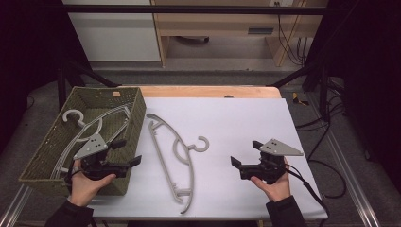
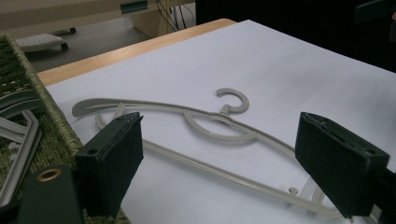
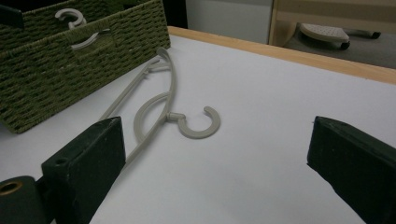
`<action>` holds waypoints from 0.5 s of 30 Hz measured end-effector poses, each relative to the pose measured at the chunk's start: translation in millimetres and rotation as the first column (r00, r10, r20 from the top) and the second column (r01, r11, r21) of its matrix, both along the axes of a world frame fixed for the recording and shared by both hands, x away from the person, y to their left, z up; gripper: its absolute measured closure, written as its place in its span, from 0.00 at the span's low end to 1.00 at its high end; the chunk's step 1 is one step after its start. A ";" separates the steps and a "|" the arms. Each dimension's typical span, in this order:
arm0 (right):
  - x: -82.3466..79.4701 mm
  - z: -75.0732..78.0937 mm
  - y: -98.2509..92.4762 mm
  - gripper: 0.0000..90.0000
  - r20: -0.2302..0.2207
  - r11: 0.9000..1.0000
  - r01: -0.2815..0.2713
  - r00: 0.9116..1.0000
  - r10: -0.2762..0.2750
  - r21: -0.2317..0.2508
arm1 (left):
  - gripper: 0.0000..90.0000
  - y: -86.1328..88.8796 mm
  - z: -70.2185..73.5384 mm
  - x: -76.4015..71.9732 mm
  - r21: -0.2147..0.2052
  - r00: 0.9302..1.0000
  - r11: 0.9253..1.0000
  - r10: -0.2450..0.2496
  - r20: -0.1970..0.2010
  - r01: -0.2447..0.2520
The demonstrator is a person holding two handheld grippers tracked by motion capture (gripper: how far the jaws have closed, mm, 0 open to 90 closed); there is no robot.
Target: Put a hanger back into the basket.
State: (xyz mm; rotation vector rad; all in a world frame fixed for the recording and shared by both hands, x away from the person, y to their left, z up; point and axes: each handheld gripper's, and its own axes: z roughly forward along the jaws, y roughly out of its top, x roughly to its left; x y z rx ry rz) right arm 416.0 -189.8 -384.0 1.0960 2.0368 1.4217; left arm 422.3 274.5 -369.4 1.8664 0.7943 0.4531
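Both hand-held grippers, left one (image 1: 126, 152) and right one (image 1: 247, 153), sit wide open and empty either side of the pale grey plastic hanger (image 1: 176, 158) lying flat on the white tabletop (image 1: 246, 118) beside the green woven basket (image 1: 135, 111), so I'd guess pickup comes next, needing a careful pinch on that thin frame.
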 end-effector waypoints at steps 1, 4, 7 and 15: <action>0.3 -0.8 3.0 0.05 -0.002 1.000 -0.003 1.000 0.003 -0.002 | 0.17 -0.5 -1.1 0.2 -0.001 1.000 1.000 -0.003 -0.004 0.003; 1.0 -3.5 11.9 0.06 -0.010 1.000 -0.015 1.000 0.015 -0.013 | 0.16 -2.6 -2.9 0.2 0.007 1.000 1.000 -0.006 -0.012 0.006; 2.2 -5.9 20.9 0.06 -0.018 0.999 -0.030 0.999 0.030 -0.023 | 0.16 -4.2 -4.0 0.8 0.010 1.000 1.000 -0.012 -0.012 0.013; 7.9 -17.3 42.6 0.09 -0.061 0.996 -0.063 0.996 0.059 -0.062 | 0.16 -4.6 -9.0 3.3 0.014 0.999 1.000 -0.025 -0.025 0.025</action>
